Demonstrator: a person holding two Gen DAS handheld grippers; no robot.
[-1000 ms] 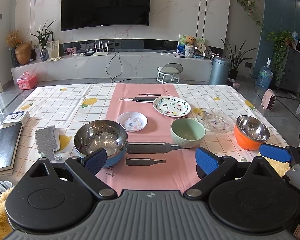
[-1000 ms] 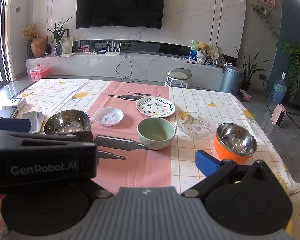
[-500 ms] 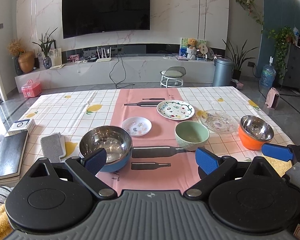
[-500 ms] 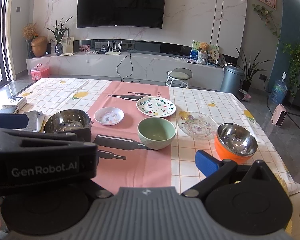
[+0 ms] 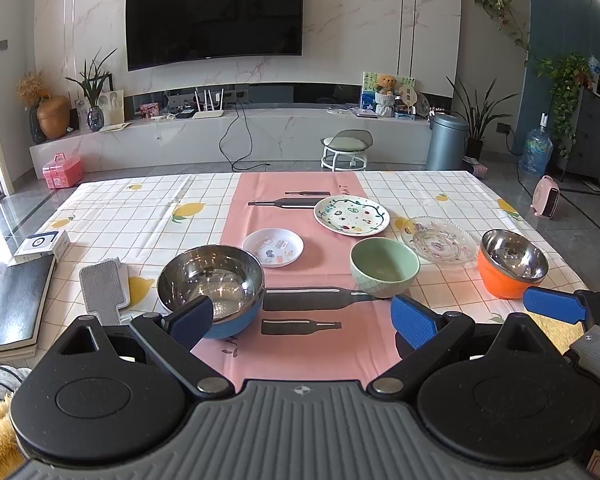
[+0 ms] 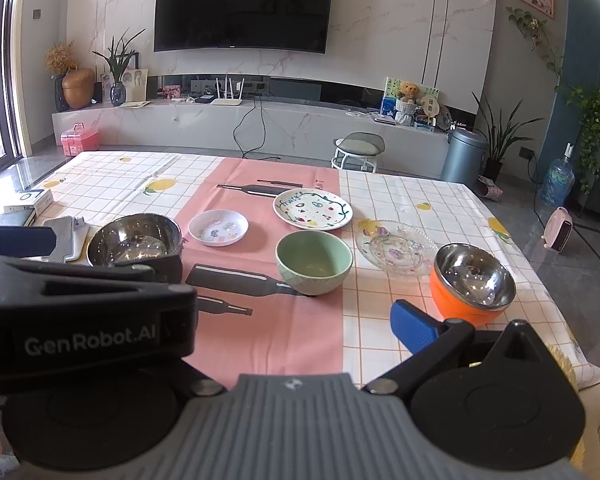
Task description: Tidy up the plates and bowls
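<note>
Six pieces stand apart on the cloth-covered table [image 5: 148, 216], all upright with mouths up. The blue-sided stainless steel bowl [image 5: 211, 286] sits nearest the front edge toward the left; behind it on the pink centre strip lies the small white saucer with printed pictures [image 5: 273, 246], and further back the white dinner plate with a green vine border [image 5: 351, 215]. The pale green ceramic bowl [image 5: 384, 266] stands on the strip's right margin, the clear patterned glass plate [image 5: 438, 240] just behind and to its right, and the orange-sided steel bowl [image 5: 512, 262] near the right edge. Being round, none has a long axis or heading. The steel bowls are probably light, stiff and slick, best pinched across the rim wall; the green bowl looks heavier and chippable; the glass plate is likely the most fragile, its low rim the only hold. The left gripper [image 5: 302, 316] hangs over the front edge, spread wide and empty, one blue pad in front of the blue bowl's rim. The right gripper [image 6: 300, 320] shows one blue finger [image 6: 414, 330] set well to its side, evidently wide apart and carrying nothing; its other finger is hidden behind the left tool's body.
</note>
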